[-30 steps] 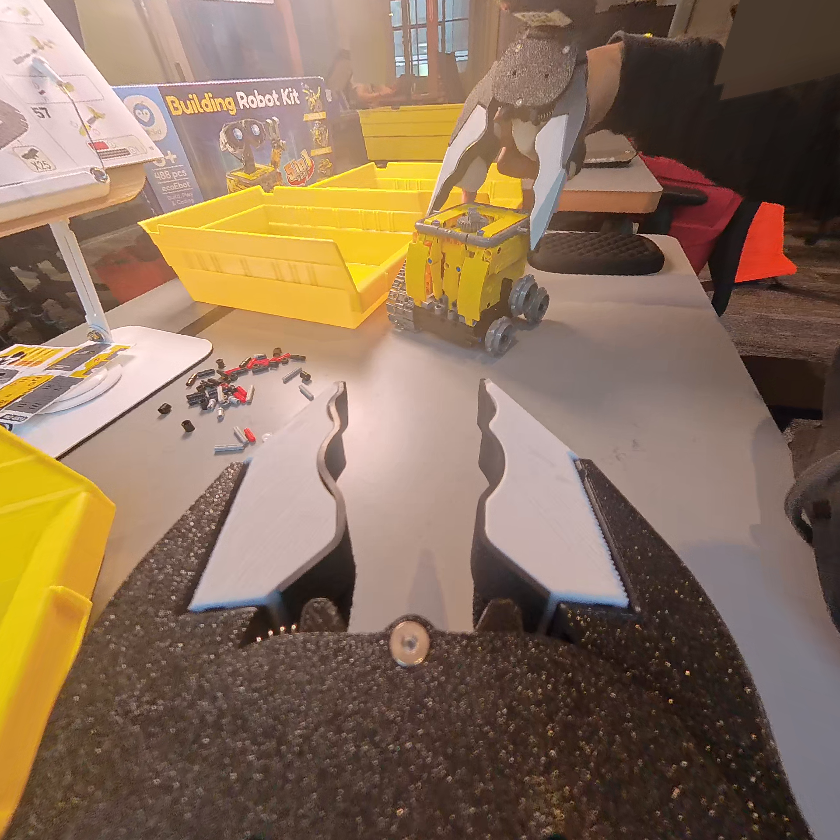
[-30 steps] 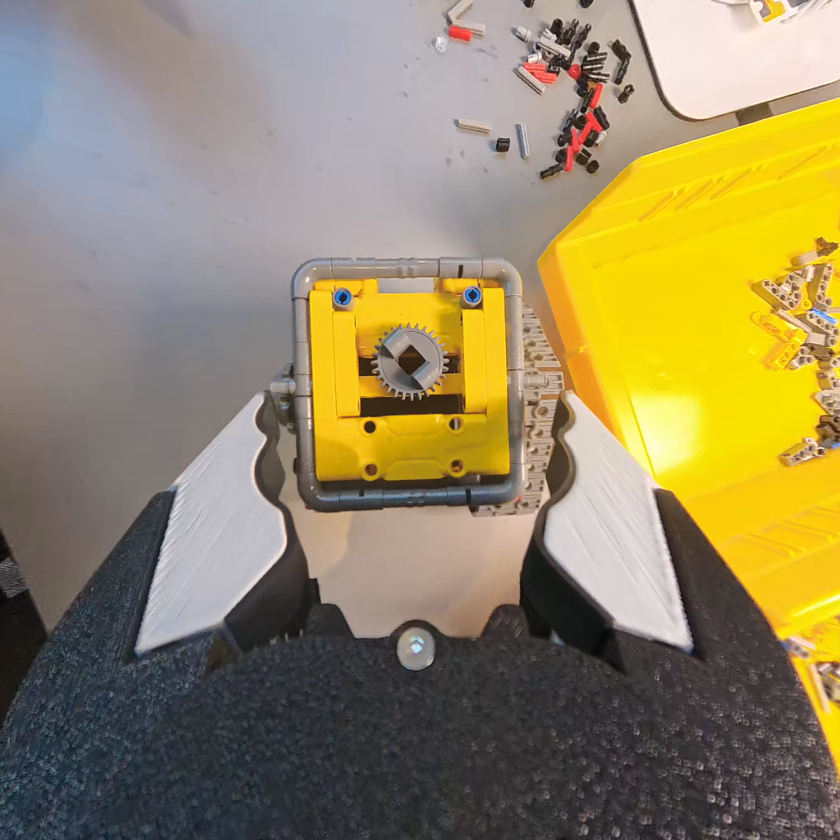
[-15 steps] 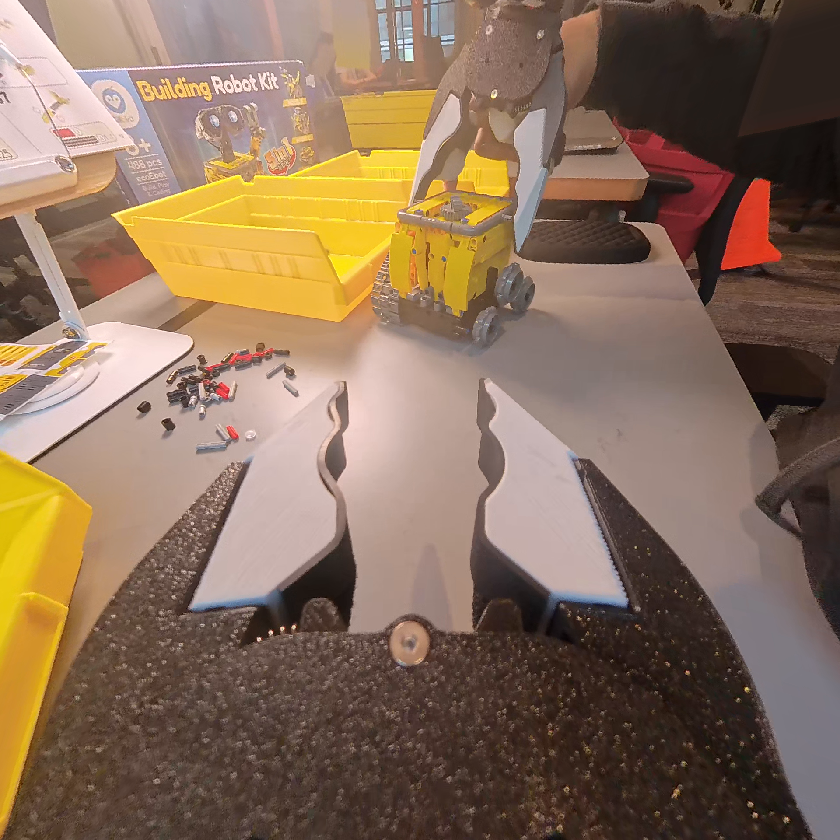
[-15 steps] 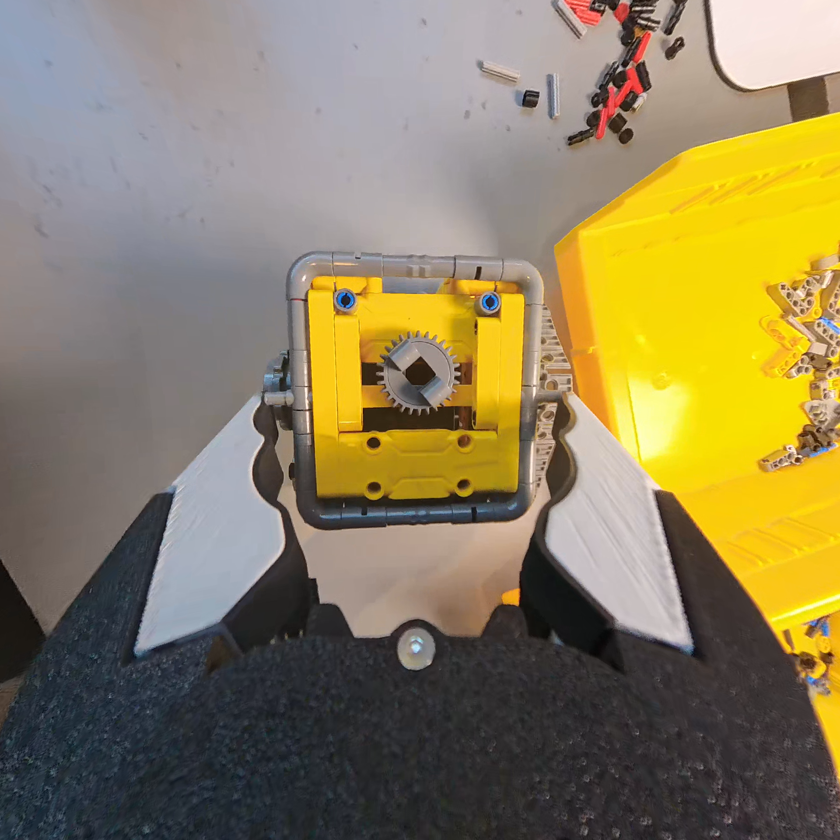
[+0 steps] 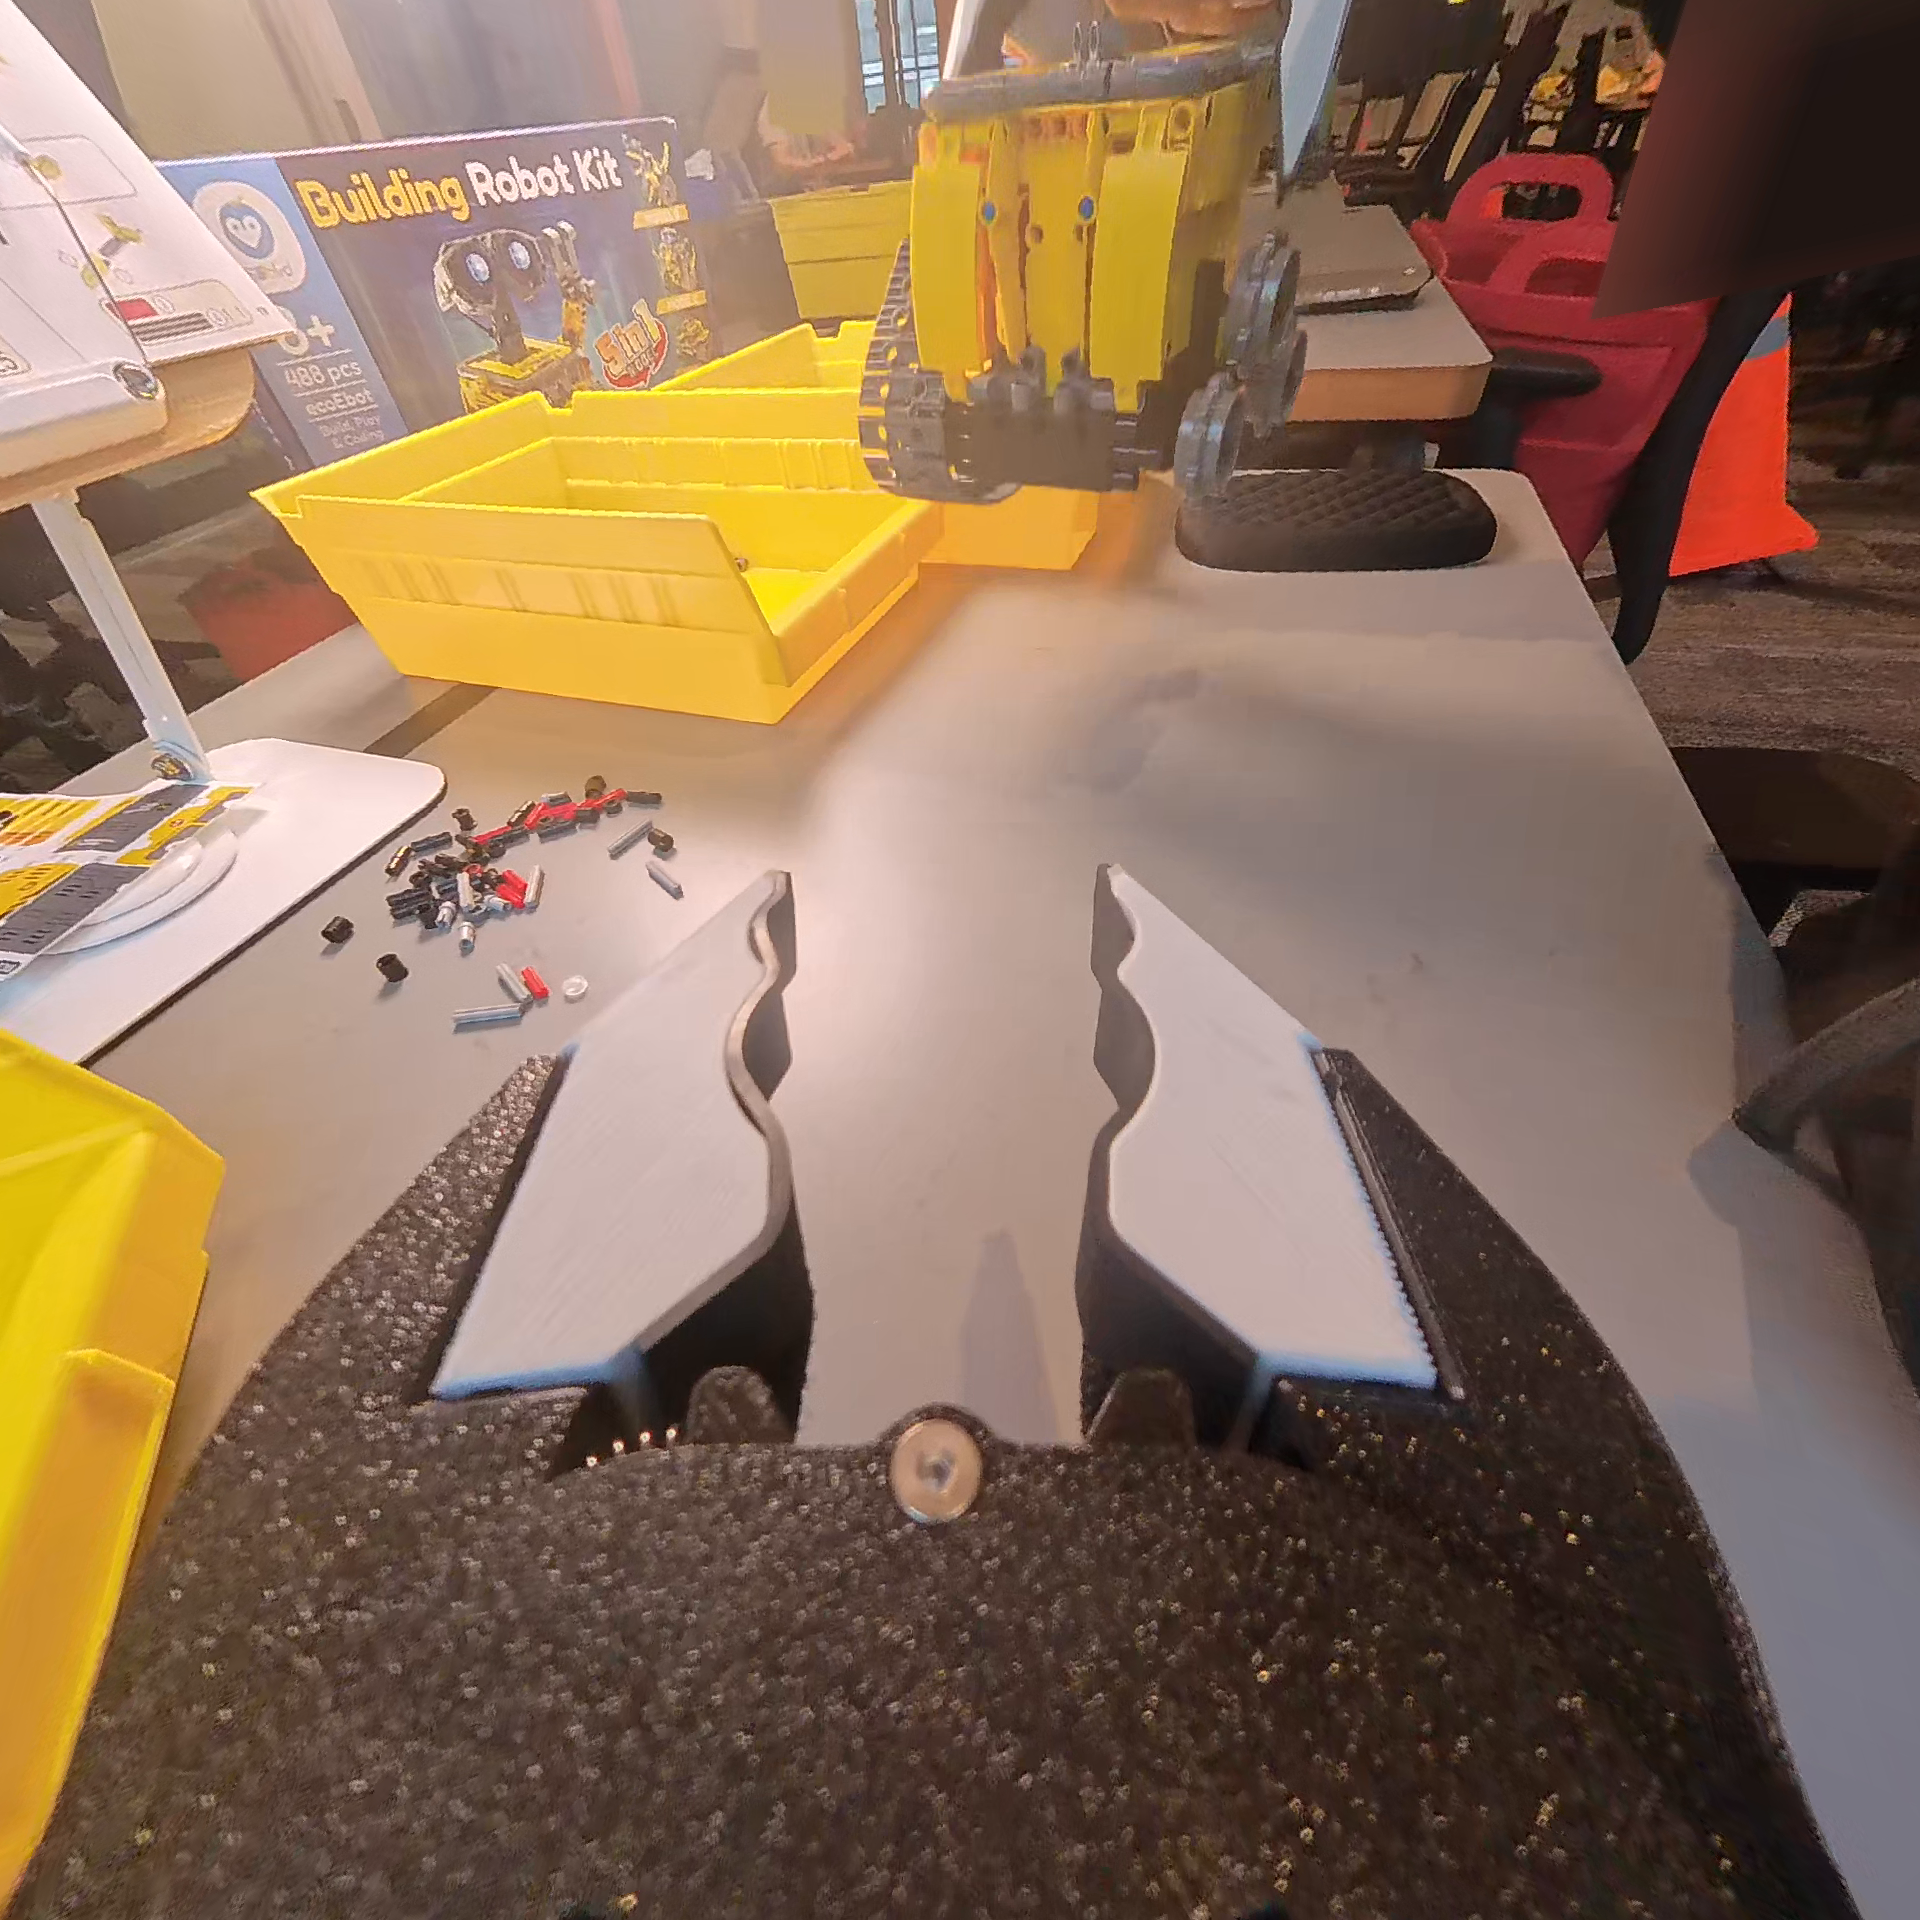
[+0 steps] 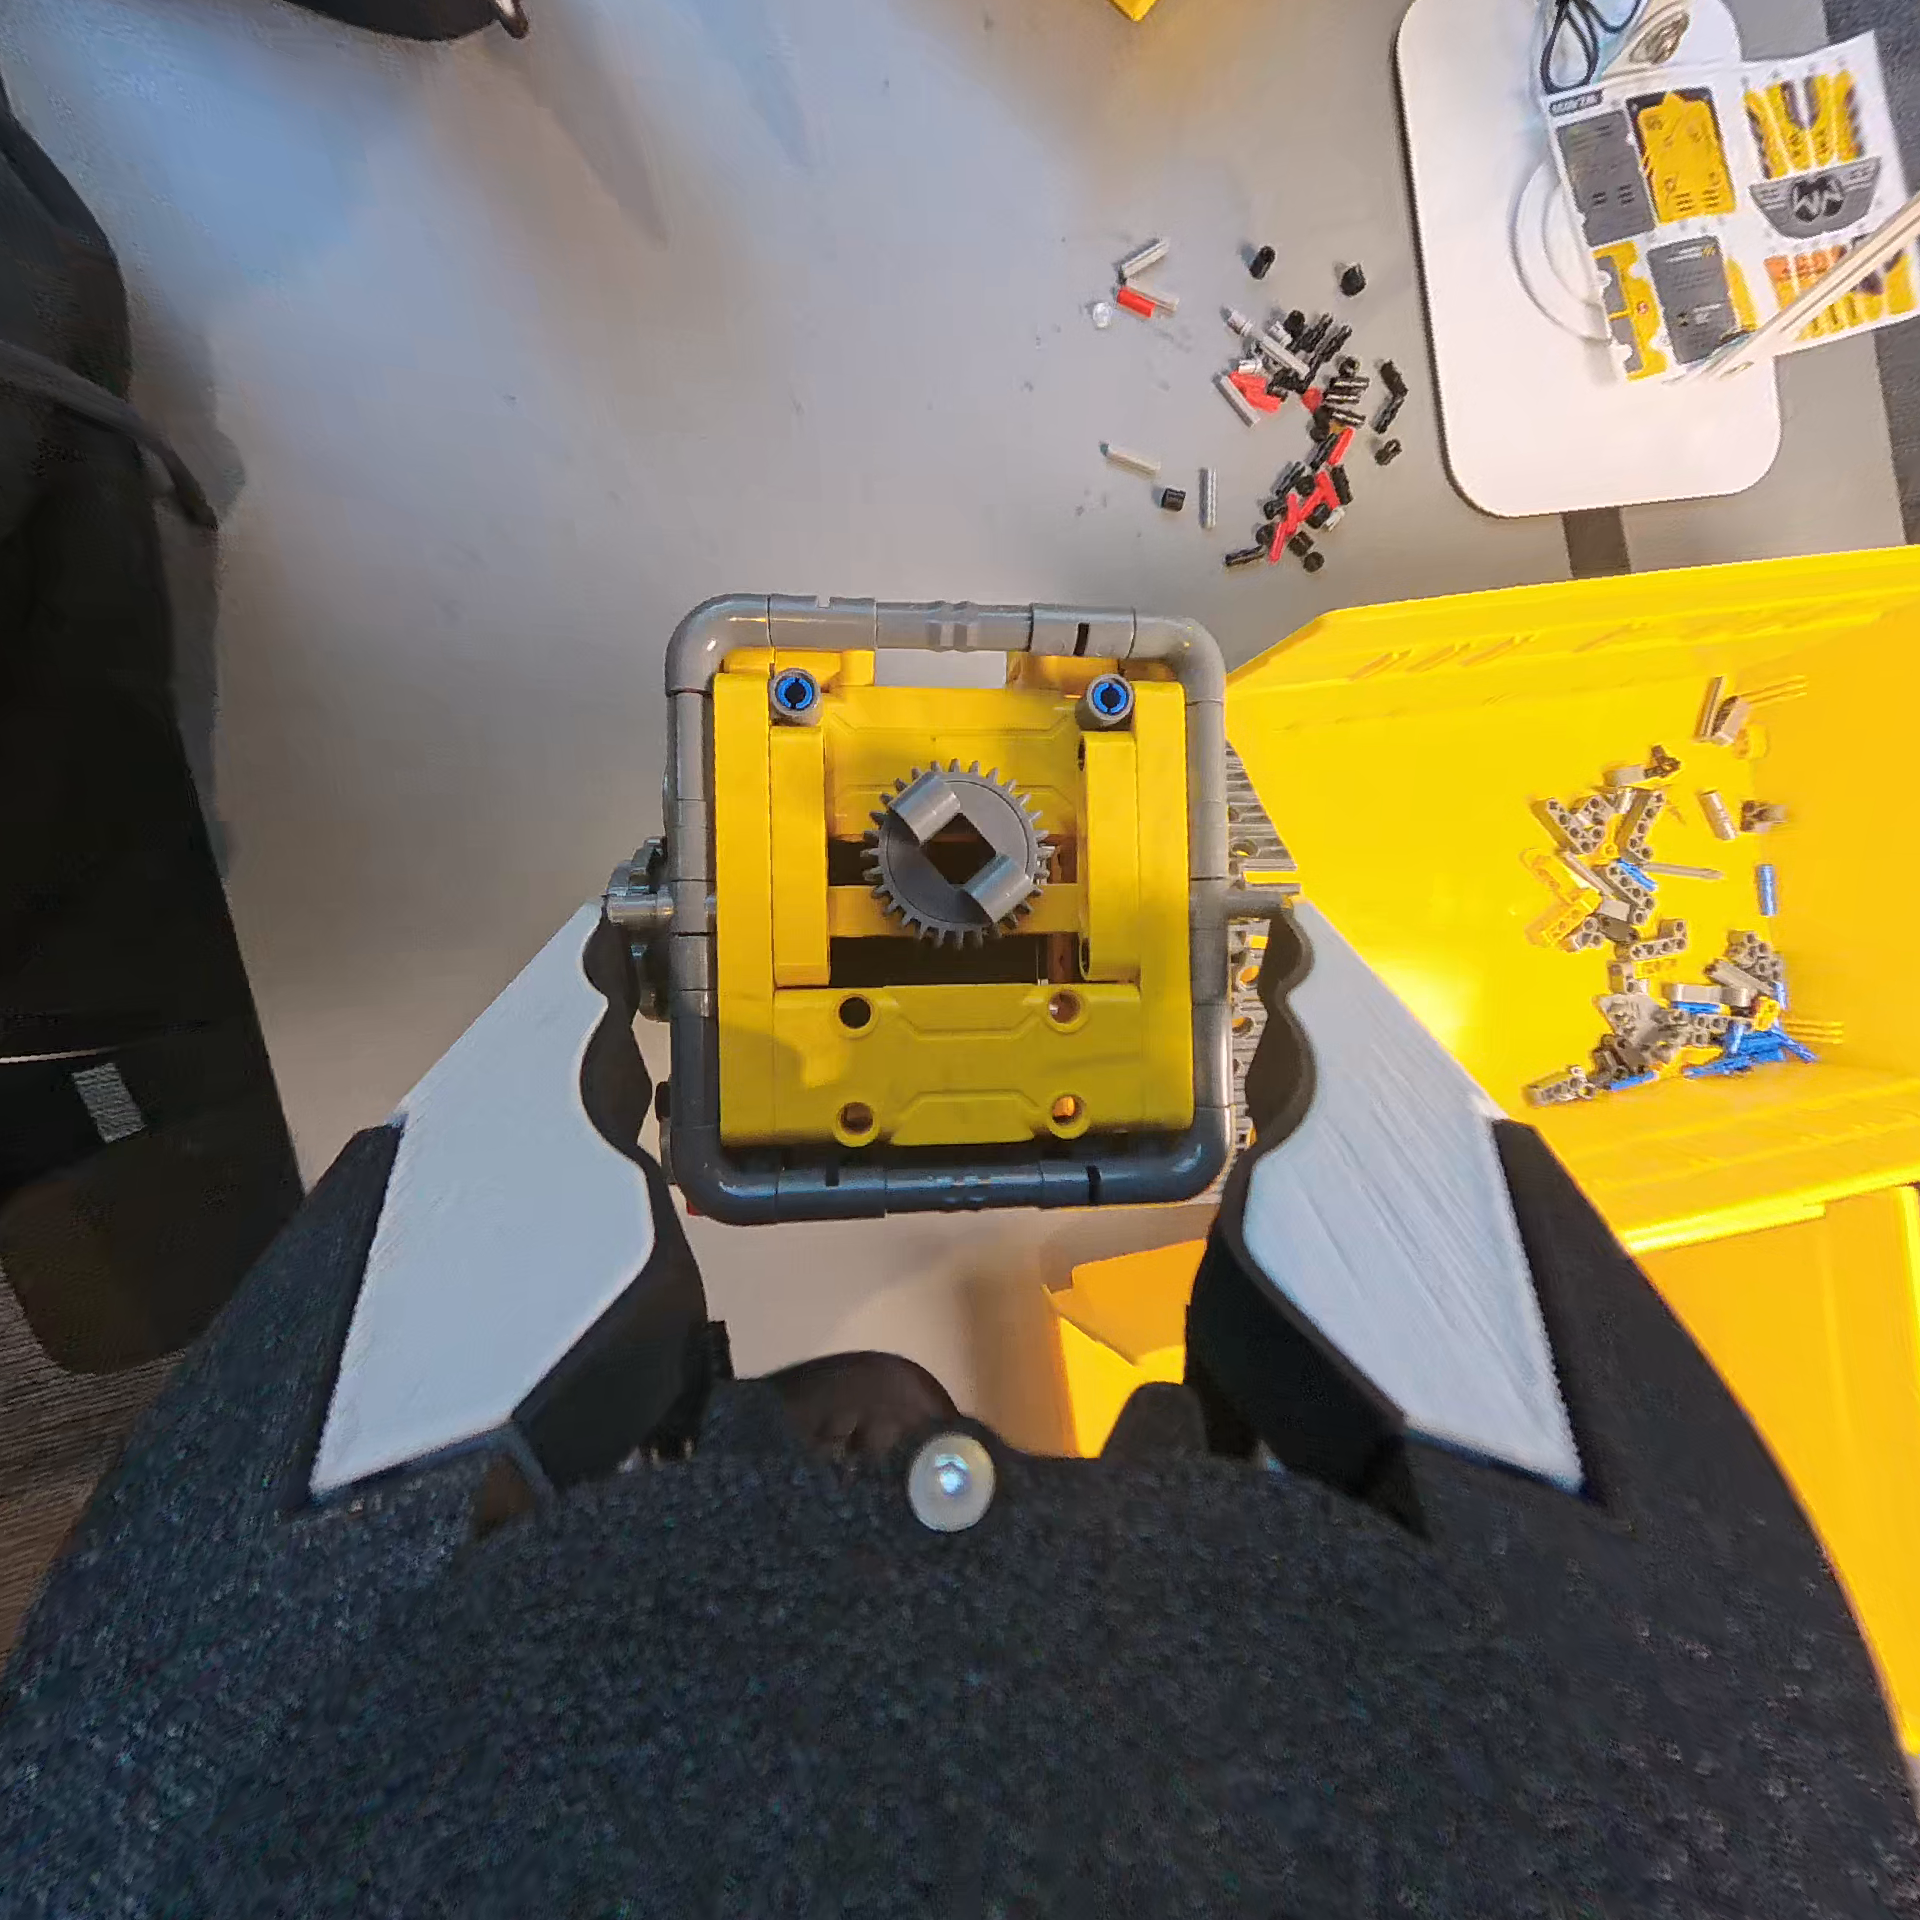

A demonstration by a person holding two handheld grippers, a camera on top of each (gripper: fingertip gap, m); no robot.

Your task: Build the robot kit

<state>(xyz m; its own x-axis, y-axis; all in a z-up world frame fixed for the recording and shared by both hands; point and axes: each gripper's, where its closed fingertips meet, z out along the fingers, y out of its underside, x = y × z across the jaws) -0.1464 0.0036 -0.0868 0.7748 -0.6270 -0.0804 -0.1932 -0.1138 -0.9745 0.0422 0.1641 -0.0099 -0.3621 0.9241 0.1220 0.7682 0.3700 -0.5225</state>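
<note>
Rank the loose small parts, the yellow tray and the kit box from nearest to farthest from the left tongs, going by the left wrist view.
1. Loose small parts: on the table just left of the left tongs.
2. Yellow tray: farther back, left of centre.
3. Kit box: standing behind the tray, at the back left.
</note>
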